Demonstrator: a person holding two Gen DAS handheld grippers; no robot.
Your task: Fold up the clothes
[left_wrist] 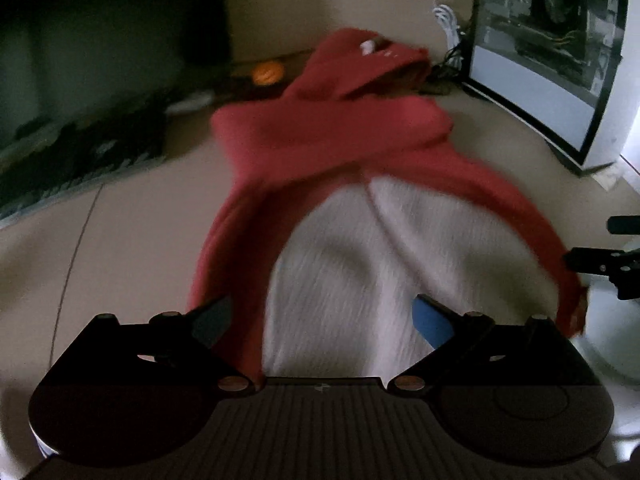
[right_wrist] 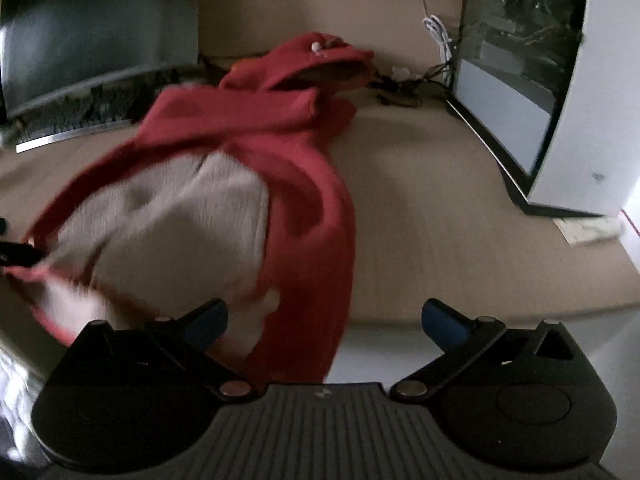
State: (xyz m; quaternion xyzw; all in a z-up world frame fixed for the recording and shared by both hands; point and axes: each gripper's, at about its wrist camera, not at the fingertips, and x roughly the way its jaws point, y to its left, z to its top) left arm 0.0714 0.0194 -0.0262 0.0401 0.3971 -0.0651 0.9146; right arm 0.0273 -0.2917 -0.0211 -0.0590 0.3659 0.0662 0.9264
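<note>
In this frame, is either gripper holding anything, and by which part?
Nothing is clearly held. The left gripper and right gripper both stand open over the near edge of the red hoodie; blur hides any contact.

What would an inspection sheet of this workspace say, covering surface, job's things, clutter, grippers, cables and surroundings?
Surface: beige desk, bare on the side toward the PC case.
Job's things: red hoodie lying on the desk, pale lining showing, hood at the far end; image blurred.
Clutter: orange object beyond the hoodie; keyboard.
Grippers: left gripper open over the lining, fingers apart; right gripper open at the hoodie's near edge.
Cables: white cable and dark wires near the case.
Surroundings: monitor, glass-sided PC case.
</note>
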